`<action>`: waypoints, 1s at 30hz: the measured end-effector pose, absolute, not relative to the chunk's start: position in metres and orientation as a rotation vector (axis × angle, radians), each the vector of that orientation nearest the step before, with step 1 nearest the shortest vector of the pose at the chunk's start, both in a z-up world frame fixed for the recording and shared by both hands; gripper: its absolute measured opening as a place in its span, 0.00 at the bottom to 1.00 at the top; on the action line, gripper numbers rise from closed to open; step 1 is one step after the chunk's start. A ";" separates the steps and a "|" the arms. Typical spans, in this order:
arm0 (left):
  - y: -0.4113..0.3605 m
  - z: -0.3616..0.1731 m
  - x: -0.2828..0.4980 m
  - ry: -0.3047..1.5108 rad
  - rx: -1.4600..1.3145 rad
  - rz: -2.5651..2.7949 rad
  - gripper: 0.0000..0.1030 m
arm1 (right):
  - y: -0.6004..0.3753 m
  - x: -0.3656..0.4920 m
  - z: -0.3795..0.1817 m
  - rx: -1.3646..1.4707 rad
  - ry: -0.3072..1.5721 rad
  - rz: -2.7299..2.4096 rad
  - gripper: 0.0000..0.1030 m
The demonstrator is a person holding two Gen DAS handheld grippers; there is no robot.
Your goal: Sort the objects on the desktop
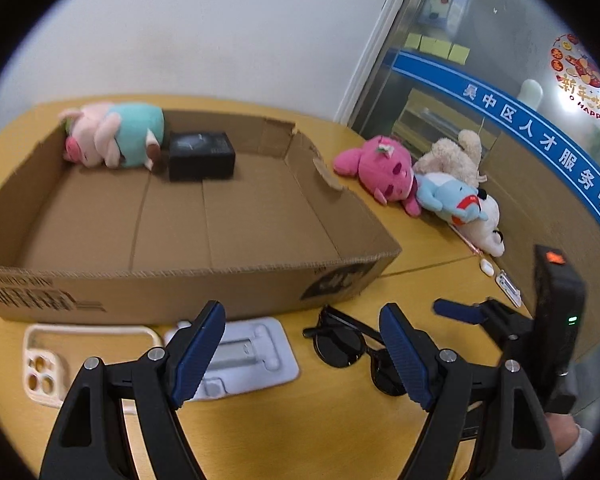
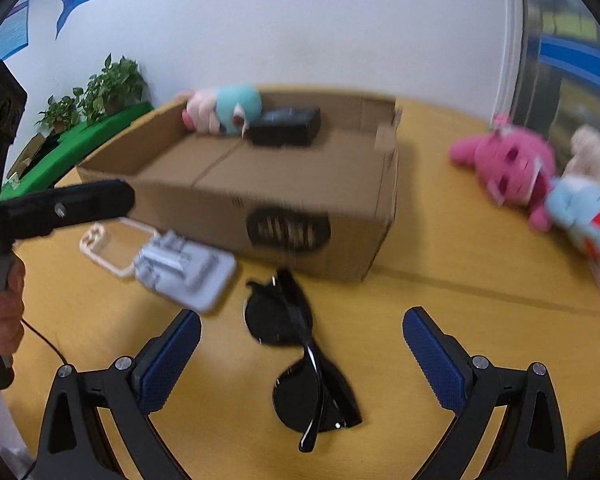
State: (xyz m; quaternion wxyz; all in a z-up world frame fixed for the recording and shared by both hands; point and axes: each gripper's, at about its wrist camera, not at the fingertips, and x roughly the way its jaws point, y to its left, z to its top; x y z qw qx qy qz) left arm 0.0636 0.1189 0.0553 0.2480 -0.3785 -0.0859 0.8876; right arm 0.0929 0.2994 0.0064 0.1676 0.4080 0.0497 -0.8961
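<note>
Smooth yellow table (image 2: 440, 240), corrugated cardboard box (image 2: 300, 200), glossy sunglasses (image 2: 300, 360)

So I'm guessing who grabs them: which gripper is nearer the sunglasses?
Right. The right gripper hangs open over the sunglasses, which lie between its fingers. The left gripper is open beside them, mostly over the white stand.
</note>
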 end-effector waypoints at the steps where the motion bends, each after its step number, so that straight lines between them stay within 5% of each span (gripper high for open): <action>1: 0.122 0.050 0.062 -0.235 -1.049 2.397 0.77 | 0.300 0.091 -0.001 1.184 0.136 -2.533 1.00; 6: 0.138 0.031 0.054 -0.246 -1.135 2.294 0.77 | 0.292 0.084 -0.029 1.263 0.183 -2.483 0.95; 19: 0.168 0.002 0.042 -0.287 -1.246 2.098 0.68 | 0.277 0.114 -0.039 1.342 0.196 -2.529 0.50; 30: 0.189 -0.015 0.041 -0.318 -1.313 1.969 0.20 | 0.265 0.119 -0.039 1.321 0.183 -2.529 0.49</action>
